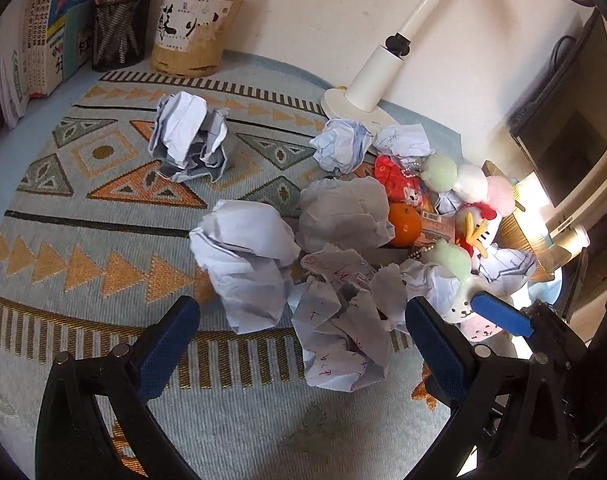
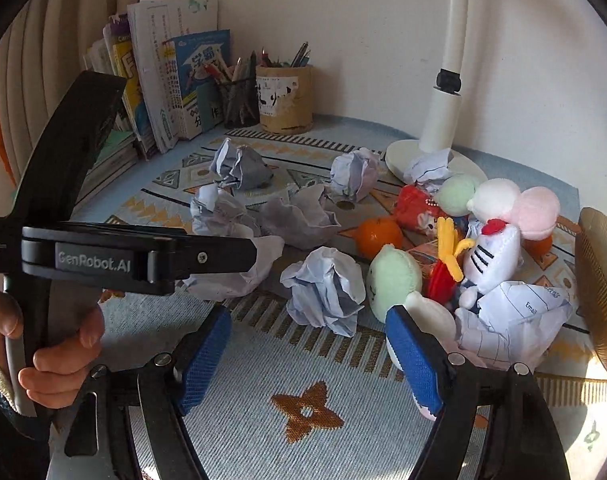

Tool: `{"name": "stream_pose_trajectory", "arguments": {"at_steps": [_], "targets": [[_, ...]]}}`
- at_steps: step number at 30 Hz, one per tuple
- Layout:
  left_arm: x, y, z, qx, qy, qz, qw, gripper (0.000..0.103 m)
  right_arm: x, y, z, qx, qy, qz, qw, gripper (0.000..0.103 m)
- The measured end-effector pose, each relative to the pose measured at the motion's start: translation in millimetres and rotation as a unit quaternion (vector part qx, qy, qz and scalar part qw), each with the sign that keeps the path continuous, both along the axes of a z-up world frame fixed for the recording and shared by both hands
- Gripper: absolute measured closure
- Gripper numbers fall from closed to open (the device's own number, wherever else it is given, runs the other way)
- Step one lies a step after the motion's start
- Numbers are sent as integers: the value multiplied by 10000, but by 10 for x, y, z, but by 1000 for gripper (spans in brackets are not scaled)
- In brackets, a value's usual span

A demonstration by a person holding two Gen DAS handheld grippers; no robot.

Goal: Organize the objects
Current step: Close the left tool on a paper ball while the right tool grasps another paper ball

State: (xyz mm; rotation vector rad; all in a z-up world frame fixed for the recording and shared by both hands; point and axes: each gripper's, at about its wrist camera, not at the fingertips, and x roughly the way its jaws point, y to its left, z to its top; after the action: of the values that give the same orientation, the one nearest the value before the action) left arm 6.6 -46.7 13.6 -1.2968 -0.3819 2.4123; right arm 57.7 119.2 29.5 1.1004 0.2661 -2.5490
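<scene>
The crumpled paper ball with red scribbles (image 1: 339, 320) lies on the patterned mat (image 1: 103, 184), dead ahead between the spread fingers of the left gripper (image 1: 303, 344), the nearer one. The right gripper (image 2: 307, 356), also apart and empty, sits just short of it.

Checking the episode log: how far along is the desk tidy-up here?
Barely started. Looks done: only the pens already standing in the mesh cup. In hand: nothing; left gripper is open around a crumpled paper ball with red writing, right gripper is open and empty. Left: the other paper balls, e.g., the orange and plush toys scattered on the mat.
</scene>
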Motion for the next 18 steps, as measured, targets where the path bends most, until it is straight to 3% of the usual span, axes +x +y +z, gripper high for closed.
{"name": "stream_pose_trajectory", "arguments": {"at_steps": [4, 5, 6, 7, 8, 12, 18], "targets": [[31, 37, -5, 27, 130, -104, 9999, 1, -87, -91, -86, 318, 235, 8, 9992, 29], [21, 20, -2, 52, 144, -66, 9999, 1, -81, -126, -112, 467, 300, 4, 9985, 38], [6, -2, -10, 110, 105, -45, 9999, 1, -90, -163, -138, 564, 282, 51, 9980, 55], [-2, -20, -20, 216, 51, -85, 9997, 1, -100, -169, -160, 610, 230, 58, 9979, 66], [11, -34, -14, 281, 67, -109, 9995, 1, -91, -150, -148, 593, 275, 8, 9979, 70], [119, -59, 16, 667, 75, -421, 9969, 1, 21, 62, -25, 46, 371, -74, 9993, 70], [220, 160, 110, 174, 333, -546, 9978, 1, 387, 432, 108, -692, 221, -118, 9973, 70]]}}
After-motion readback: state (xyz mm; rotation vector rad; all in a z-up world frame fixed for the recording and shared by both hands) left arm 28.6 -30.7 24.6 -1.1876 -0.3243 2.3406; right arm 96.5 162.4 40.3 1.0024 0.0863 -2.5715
